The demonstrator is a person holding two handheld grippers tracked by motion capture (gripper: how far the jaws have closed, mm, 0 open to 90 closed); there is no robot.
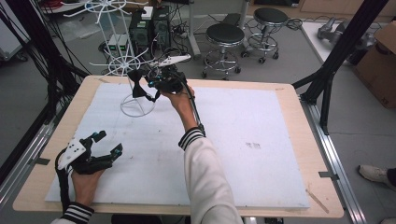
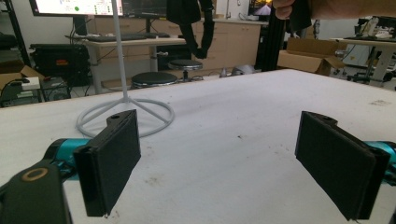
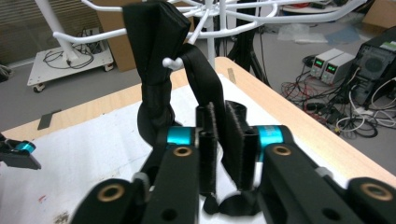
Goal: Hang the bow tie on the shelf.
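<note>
Table (image 1: pixel 285 154): a wooden top covered by a white mat; bare wood shows as a border on every side. The right half of the mat is open, with wide room to move.
Rack (image 1: pixel 122 65): a white wire stand, upright near the far left part of the mat, on a ring base, with thin arms spreading out from its pole.
Strap (image 3: pixel 156 56): a black fabric band draped over a rack arm, hanging with its long axis nearly vertical. One end trails down toward the mat; the other runs down between the jaws of the right gripper.
Right gripper (image 1: pixel 156 83): held up beside the rack, pointing toward it. In the right gripper view its jaws are drawn close together with the strap between the pads; whether they still pinch it I cannot tell.
Left gripper (image 1: pixel 108 143): low at the near left of the mat, well apart from the rack, jaws spread wide and released, nothing between them.
</note>
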